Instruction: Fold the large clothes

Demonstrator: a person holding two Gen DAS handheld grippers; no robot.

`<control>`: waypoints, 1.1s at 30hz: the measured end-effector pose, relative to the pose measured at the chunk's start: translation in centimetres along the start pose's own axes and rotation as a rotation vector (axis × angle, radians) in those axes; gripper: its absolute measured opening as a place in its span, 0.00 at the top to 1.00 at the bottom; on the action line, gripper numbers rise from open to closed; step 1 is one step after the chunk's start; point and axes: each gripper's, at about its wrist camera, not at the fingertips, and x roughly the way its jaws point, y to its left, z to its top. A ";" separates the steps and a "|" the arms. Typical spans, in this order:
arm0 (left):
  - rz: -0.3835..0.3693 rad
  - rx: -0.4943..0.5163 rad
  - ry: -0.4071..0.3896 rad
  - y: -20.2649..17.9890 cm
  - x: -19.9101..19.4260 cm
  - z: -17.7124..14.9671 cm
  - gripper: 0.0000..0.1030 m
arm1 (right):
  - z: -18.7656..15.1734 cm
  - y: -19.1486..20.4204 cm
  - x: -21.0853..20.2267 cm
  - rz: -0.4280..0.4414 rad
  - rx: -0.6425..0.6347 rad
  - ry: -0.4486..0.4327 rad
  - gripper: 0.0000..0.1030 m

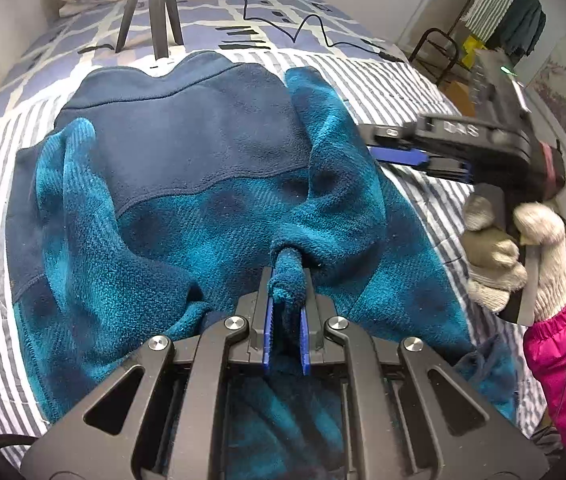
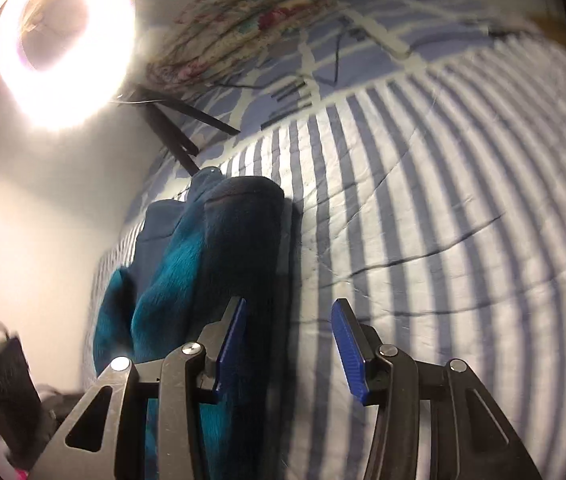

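The blue fleece garment (image 1: 211,184) lies spread on the striped bed (image 1: 415,92). The left tool (image 1: 286,292) pinches a bunched fold of its near edge, likely to lift it over. The right tool (image 2: 289,344) hangs spread and empty just beside the garment's side edge.

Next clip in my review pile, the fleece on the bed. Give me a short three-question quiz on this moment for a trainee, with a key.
1. True or false: the left gripper is shut on a fold of the blue fleece garment.
2. What lies between the pads of the right gripper? A) a sleeve B) nothing, only the striped bedspread behind the gap C) a cable
3. Fill in: beyond the garment, on the bed, stands a black ____.

Key
1. True: the fleece is bunched between the closed blue pads.
2. B: the jaws stand apart at the garment's edge, gripping nothing.
3. Tripod.
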 end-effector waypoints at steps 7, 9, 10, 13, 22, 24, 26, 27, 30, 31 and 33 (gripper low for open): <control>0.021 0.018 0.003 0.0 1.0 0.2 0.92 | 1.0 0.6 3.0 0.112 0.067 0.023 0.82; 0.027 0.016 -0.001 0.0 1.2 0.2 0.92 | 1.1 1.8 3.1 0.064 0.020 0.025 0.94; 0.028 0.013 -0.004 0.0 1.3 0.2 0.90 | 1.1 2.9 2.6 0.007 -0.039 0.009 0.97; 0.020 0.003 -0.015 0.1 0.9 0.4 0.84 | 1.8 5.0 0.8 -0.122 -0.152 -0.065 0.98; -0.076 -0.177 -0.199 7.2 -8.0 1.6 0.61 | 2.0 4.3 1.2 -0.131 -0.198 -0.023 0.90; -0.016 -0.225 -0.247 10.5 -9.7 1.7 0.60 | 2.4 3.2 0.4 -0.078 -0.150 -0.034 0.76; 0.019 -0.298 -0.243 14.2 -9.6 1.8 0.60 | 2.8 1.8 -0.4 -0.037 -0.097 -0.048 0.61; 0.010 -0.340 -0.216 16.1 -8.9 1.9 0.60 | 2.9 1.1 -0.4 -0.013 -0.072 -0.044 0.57; 0.026 -0.407 -0.155 19.5 -5.7 1.8 0.60 | 3.0 0.0 0.6 0.040 -0.021 -0.012 0.55; 0.035 -0.410 -0.131 20.1 -4.4 2.0 0.60 | 2.9 -0.1 1.2 0.044 -0.016 -0.001 0.55; 0.052 -0.426 -0.087 21.0 -2.0 2.3 0.60 | 2.7 0.1 2.8 0.042 -0.021 0.022 0.54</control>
